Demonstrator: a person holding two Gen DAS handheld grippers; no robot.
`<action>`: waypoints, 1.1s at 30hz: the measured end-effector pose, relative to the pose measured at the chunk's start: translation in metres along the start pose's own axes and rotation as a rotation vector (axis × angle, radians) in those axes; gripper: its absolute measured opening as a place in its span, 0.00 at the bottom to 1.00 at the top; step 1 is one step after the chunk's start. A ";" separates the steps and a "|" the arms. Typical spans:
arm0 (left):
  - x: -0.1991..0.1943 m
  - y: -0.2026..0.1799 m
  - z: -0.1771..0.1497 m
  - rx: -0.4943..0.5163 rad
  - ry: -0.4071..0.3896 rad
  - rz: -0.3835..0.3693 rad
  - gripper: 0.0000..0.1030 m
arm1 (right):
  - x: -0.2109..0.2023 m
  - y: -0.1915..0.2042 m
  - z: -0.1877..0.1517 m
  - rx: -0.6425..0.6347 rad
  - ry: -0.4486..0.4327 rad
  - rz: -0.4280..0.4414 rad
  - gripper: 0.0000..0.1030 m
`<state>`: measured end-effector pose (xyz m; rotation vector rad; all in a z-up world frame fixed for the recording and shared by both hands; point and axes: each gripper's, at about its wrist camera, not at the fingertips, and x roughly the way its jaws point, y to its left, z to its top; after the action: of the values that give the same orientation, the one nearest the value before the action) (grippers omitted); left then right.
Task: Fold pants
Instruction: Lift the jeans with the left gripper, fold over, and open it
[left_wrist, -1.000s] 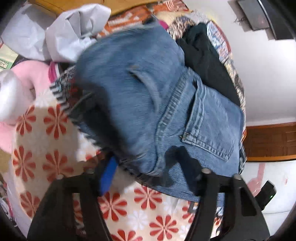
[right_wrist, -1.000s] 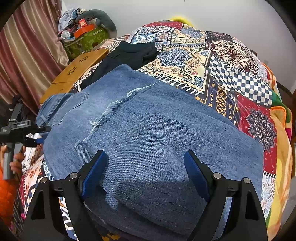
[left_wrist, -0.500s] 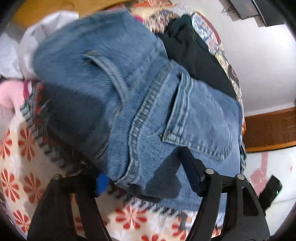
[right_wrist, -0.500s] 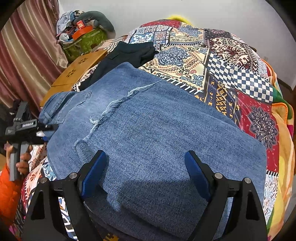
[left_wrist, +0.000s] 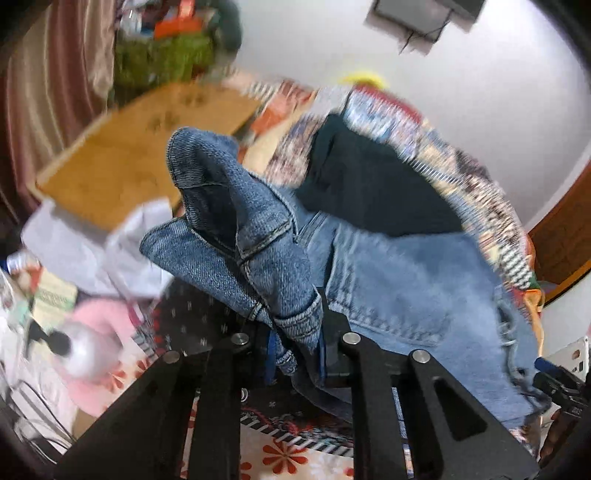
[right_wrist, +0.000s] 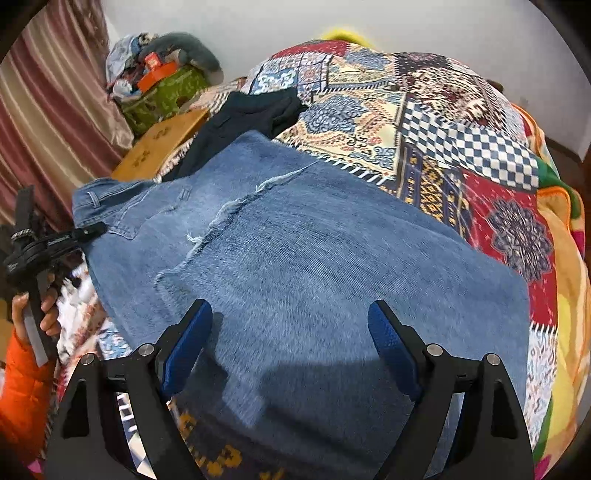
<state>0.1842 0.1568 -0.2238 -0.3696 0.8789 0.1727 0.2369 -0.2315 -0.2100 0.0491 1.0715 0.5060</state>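
Blue jeans (right_wrist: 314, 258) lie spread over a patchwork quilt (right_wrist: 461, 147), a frayed hem lying across their middle. In the left wrist view my left gripper (left_wrist: 297, 350) is closing its jaws on the waistband end of the jeans (left_wrist: 258, 251), and a bunched fold of denim stands lifted above the fingers. From the right wrist view, the same left gripper (right_wrist: 90, 232) pinches the waistband corner at the far left. My right gripper (right_wrist: 291, 328) hangs open just above the near part of the jeans, nothing gripped between its blue pads (right_wrist: 188, 343).
A black garment (right_wrist: 251, 114) lies on the quilt beyond the jeans. A wooden board (left_wrist: 140, 155) and a green bag (right_wrist: 162, 96) stand at the back left by a curtain. Grey cloth (left_wrist: 92, 236) and a pink toy (left_wrist: 96, 332) lie to the left.
My left gripper closed on the waistband edge and rose, pulling a fold of denim up off the bed. The right gripper stayed still and open over the jeans.
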 end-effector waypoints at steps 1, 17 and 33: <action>-0.012 -0.007 0.005 0.019 -0.031 -0.011 0.16 | -0.005 -0.004 -0.001 0.011 -0.007 0.006 0.82; -0.101 -0.223 0.051 0.364 -0.306 -0.209 0.15 | -0.049 -0.116 -0.067 0.323 -0.076 -0.094 0.83; 0.006 -0.403 -0.043 0.625 0.137 -0.449 0.15 | -0.054 -0.123 -0.081 0.302 -0.111 -0.014 0.84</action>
<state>0.2770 -0.2318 -0.1555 0.0154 0.9146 -0.5393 0.1935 -0.3799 -0.2396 0.3316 1.0311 0.3220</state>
